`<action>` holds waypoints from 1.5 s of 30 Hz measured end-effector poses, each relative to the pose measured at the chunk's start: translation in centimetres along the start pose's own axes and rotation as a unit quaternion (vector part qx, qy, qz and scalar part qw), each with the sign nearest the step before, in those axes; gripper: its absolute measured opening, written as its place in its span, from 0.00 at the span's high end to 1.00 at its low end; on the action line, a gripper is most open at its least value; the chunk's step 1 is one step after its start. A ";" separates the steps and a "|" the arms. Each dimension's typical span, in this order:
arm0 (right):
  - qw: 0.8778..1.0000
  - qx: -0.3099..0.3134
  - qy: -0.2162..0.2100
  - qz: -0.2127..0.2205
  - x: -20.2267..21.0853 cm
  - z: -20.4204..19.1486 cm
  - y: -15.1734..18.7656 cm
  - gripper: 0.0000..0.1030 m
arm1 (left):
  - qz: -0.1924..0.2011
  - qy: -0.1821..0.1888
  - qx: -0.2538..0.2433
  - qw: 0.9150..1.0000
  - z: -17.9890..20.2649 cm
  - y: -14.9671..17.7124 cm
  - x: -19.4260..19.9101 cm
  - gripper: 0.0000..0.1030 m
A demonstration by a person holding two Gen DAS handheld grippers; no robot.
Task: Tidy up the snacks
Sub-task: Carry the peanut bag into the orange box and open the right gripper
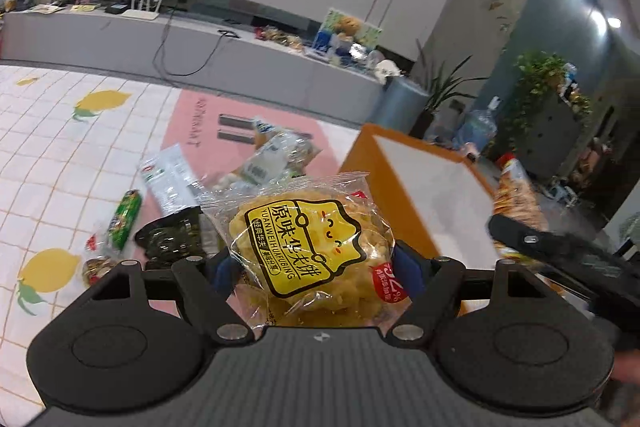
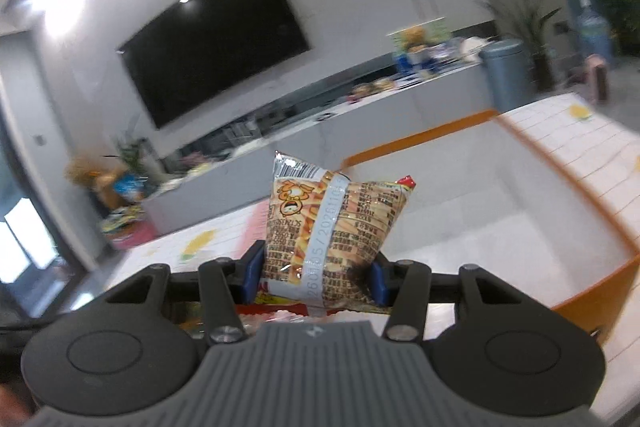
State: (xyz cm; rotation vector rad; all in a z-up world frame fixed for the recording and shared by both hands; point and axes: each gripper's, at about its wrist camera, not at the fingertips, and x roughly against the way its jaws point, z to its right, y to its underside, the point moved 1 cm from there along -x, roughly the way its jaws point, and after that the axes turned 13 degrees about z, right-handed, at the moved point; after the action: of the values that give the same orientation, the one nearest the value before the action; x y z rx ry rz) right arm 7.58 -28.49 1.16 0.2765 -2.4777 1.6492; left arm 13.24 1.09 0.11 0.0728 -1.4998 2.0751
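My left gripper (image 1: 316,273) is shut on a clear packet holding a round yellow waffle cake (image 1: 310,247) with a yellow label, held up above the floor mat. Just right of it stands the orange box (image 1: 404,163) with a white inside. My right gripper (image 2: 314,277) is shut on a small orange-striped snack bag (image 2: 332,227), held upright to the left of the same orange box (image 2: 600,291), whose white inside shows nothing in it. In the left wrist view the right gripper's black arm (image 1: 560,255) and its snack bag (image 1: 516,195) reach in from the right, beyond the box.
Loose snacks lie on the mat left of the box: a green packet (image 1: 126,219), a black packet (image 1: 170,239), a white packet (image 1: 170,183) and a clear bag (image 1: 276,155). Behind them run a grey TV bench (image 1: 240,55), a grey bin (image 1: 400,99) and potted plants (image 1: 548,83).
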 end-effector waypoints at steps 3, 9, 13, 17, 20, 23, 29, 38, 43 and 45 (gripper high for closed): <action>0.999 0.030 0.020 -0.017 -1.2 0.5 -0.1 0.52 | 0.001 0.012 -0.004 1.000 0.7 -0.1 0.1 0.14; 0.994 0.076 0.027 -0.077 -3.1 0.2 1.1 0.52 | -0.003 0.028 -0.007 1.000 1.3 0.4 0.0 0.14; 0.985 0.116 0.025 -0.124 -3.1 0.0 2.5 0.52 | -0.007 0.026 -0.008 1.000 1.3 0.5 -0.2 0.14; 0.982 0.125 0.015 -0.137 -2.4 0.2 2.6 0.52 | -0.008 0.025 -0.004 1.000 1.1 0.4 -0.3 0.14; 0.981 0.130 0.013 -0.141 -1.8 0.3 2.6 0.52 | -0.010 0.021 -0.005 1.000 1.1 0.5 -0.3 0.14; 0.981 0.129 0.007 -0.145 -1.6 0.4 2.3 0.52 | -0.012 0.020 -0.007 1.000 1.1 0.6 -0.2 0.14; 0.982 0.120 -0.007 -0.146 -1.0 0.6 2.4 0.52 | -0.012 0.021 -0.006 1.000 1.5 0.5 -0.1 0.14; 0.992 0.051 -0.003 -0.113 -0.8 2.0 1.3 0.26 | -0.016 0.035 -0.016 0.999 2.8 0.7 0.3 0.14; 0.998 -0.001 0.014 -0.066 0.0 3.4 -0.2 0.25 | -0.017 0.054 -0.019 0.998 4.7 0.6 0.9 0.14; 0.999 -0.005 0.021 -0.040 0.7 3.9 -1.0 0.25 | -0.025 0.058 -0.026 0.998 6.0 0.4 0.5 0.14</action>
State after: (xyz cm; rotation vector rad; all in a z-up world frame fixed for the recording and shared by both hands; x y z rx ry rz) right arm 7.10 -32.51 0.75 0.3315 -2.4120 1.5940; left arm 10.92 -4.06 2.15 -0.0292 -1.4649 1.9652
